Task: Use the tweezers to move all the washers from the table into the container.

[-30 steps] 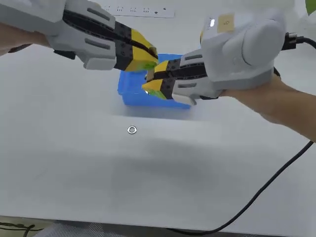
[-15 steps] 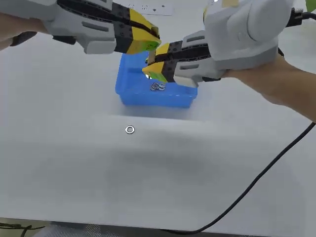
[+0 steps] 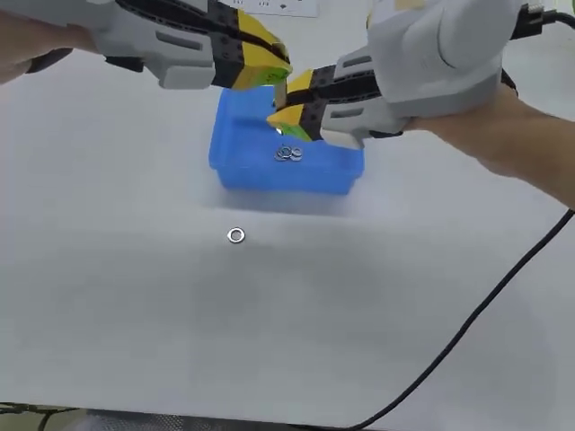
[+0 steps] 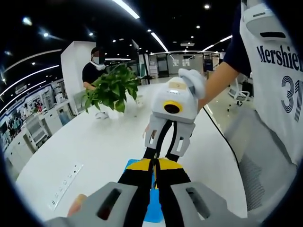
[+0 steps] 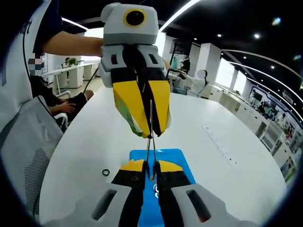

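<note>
White bench [image 3: 135,296], head view: blue rectangular plastic container [image 3: 269,175] at far centre, holding a small cluster of silver metal washers [image 3: 287,154] on its floor. One silver ring washer [image 3: 235,235] lies loose on the bench, near side of the container and well apart from it. Left gripper [image 3: 280,72], grey body with yellow-tipped tongs, enters from far left above the container; right gripper [image 3: 284,113], same make, enters from far right, tips facing the left one's. Thin metal tweezers [image 5: 151,137] run between the two: both sets of tongs are drawn narrow and closed on them, seen in the right gripper view. Black cable [image 3: 490,301] trails across the right of the bench.
</note>
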